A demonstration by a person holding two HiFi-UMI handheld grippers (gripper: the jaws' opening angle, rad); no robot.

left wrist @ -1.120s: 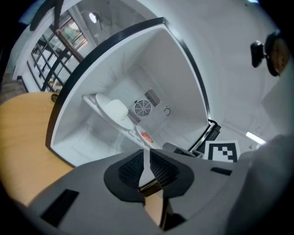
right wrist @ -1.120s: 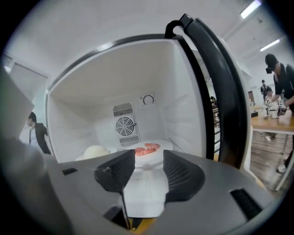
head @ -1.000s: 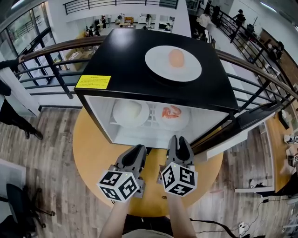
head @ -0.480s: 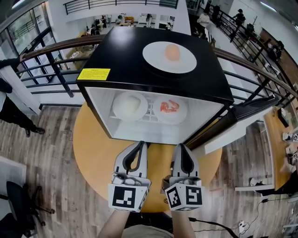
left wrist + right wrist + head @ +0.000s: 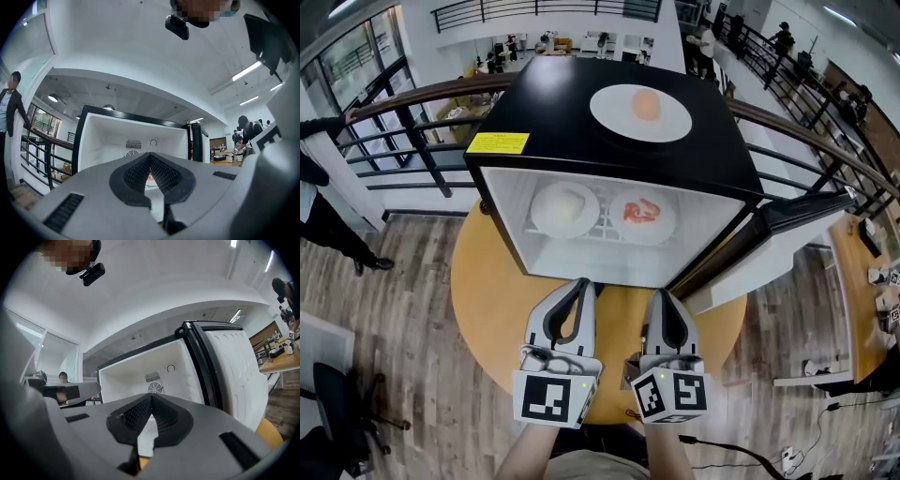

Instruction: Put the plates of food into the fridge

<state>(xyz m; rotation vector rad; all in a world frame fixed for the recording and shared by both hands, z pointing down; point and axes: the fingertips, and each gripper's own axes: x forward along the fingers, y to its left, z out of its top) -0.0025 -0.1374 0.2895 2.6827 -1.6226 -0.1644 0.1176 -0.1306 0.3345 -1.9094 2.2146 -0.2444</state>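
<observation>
On the table point(image 5: 487, 309) stands the fridge point(image 5: 553, 103): top plate point(image 5: 675, 118) upon it, left plate point(image 5: 546, 223) beside right plate point(image 5: 662, 226) inside.

Fridge point(image 5: 553, 103) conceals the far side of the counter point(image 5: 487, 300); forearms point(image 5: 528, 457) cut off at the near edge — jaws of the left gripper point(image 5: 150, 155) mask all but a sliver of red food point(image 5: 149, 178).

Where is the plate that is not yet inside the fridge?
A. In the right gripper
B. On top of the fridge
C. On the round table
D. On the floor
B: the head view shows the plate lying on the black top of the fridge, outside its open compartment.
</observation>
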